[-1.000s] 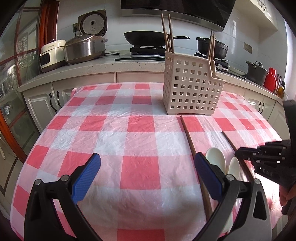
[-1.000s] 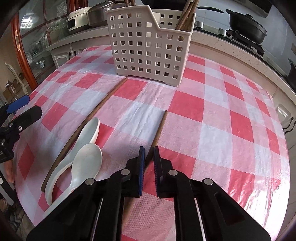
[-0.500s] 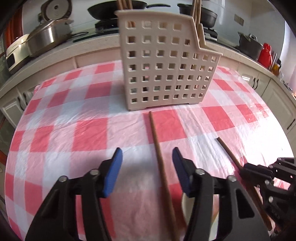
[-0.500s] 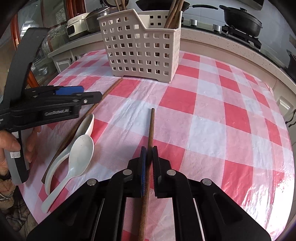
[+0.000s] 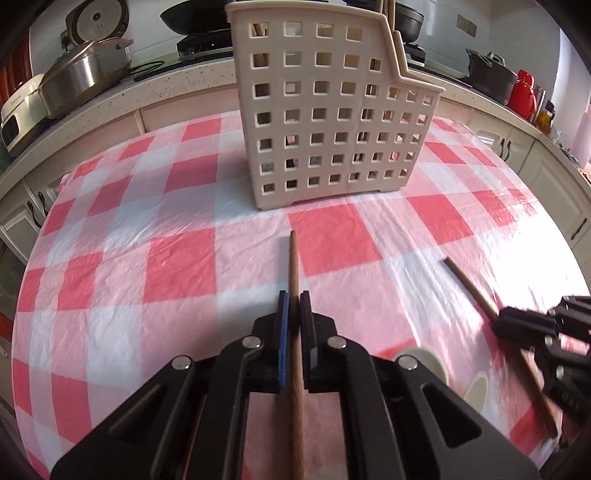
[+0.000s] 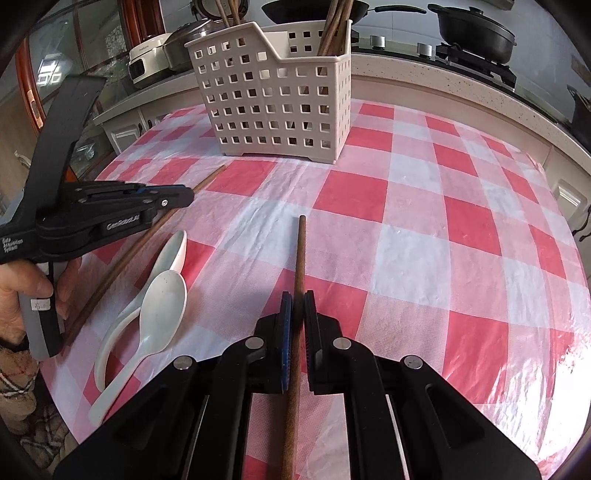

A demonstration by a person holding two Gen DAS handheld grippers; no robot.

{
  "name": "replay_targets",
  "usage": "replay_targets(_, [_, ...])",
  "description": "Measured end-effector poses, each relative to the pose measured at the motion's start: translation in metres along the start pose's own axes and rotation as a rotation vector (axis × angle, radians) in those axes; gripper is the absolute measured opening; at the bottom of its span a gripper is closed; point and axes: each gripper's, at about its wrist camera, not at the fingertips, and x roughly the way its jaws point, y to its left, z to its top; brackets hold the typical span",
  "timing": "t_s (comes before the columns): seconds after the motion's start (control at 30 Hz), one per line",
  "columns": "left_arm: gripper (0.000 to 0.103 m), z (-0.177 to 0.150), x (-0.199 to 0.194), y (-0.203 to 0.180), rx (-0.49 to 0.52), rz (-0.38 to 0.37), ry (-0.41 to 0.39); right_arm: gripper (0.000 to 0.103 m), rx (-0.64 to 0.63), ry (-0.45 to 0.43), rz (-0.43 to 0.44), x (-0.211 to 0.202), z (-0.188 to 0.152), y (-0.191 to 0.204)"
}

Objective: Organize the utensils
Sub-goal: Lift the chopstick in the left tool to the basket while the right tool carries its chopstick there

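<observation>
A beige perforated utensil basket point(image 5: 328, 122) stands at the back of the checked table, also in the right wrist view point(image 6: 273, 99), with several chopsticks upright in it. My left gripper point(image 5: 294, 301) is shut on a brown chopstick point(image 5: 293, 258) that points toward the basket. My right gripper point(image 6: 297, 301) is shut on a second brown chopstick point(image 6: 300, 251). In the left wrist view that chopstick point(image 5: 467, 282) and the right gripper point(image 5: 496, 325) are at the right. Two white spoons point(image 6: 159, 295) lie left of the right gripper, beside the left gripper point(image 6: 190, 195).
The red and white checked cloth point(image 5: 147, 266) covers the table. A kitchen counter behind holds a rice cooker point(image 5: 96, 26), a steel pot point(image 5: 81, 77), pans on a stove point(image 6: 472, 29) and a red kettle point(image 5: 524, 92). Cabinets stand below the counter.
My left gripper has moved forward over the chopstick and closed on it. My right gripper stays shut on its chopstick, which now points straighter toward the basket.
</observation>
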Motion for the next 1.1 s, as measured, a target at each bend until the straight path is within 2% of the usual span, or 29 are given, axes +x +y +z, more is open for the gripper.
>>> replay_targets(0.33, [0.008,-0.042,-0.033,0.007,0.019,0.021,0.011,0.008,-0.018,0.029,-0.047,0.000,0.002,0.008])
replay_targets(0.43, [0.018,-0.044,-0.034,0.007,0.026,0.035,0.011,0.009,-0.031,0.041,-0.072,0.001,0.003,0.010])
replay_targets(0.57, [0.020,-0.045,-0.035,0.008,0.028,0.037,0.010,0.013,-0.053,0.054,-0.116,0.004,0.007,0.012])
replay_targets(0.8, [0.022,-0.044,-0.034,0.007,0.035,0.042,0.010,0.015,-0.068,0.060,-0.132,0.010,0.013,0.013])
replay_targets(0.9, [0.021,-0.044,-0.034,0.005,0.050,0.050,0.008,0.014,-0.078,0.055,-0.129,0.010,0.013,0.014])
replay_targets(0.93, [0.017,-0.044,-0.033,0.004,0.052,0.042,0.009,0.009,-0.075,0.053,-0.123,0.010,0.013,0.013])
replay_targets(0.97, [0.015,-0.044,-0.033,0.003,0.056,0.037,0.009,0.006,-0.075,0.049,-0.120,0.010,0.013,0.013])
replay_targets(1.0, [0.008,-0.043,-0.033,0.002,0.060,0.035,0.009,0.006,-0.075,0.045,-0.123,0.010,0.012,0.014])
replay_targets(1.1, [0.006,-0.044,-0.033,-0.002,0.069,0.043,0.006,0.006,-0.062,0.030,-0.129,0.009,0.011,0.013])
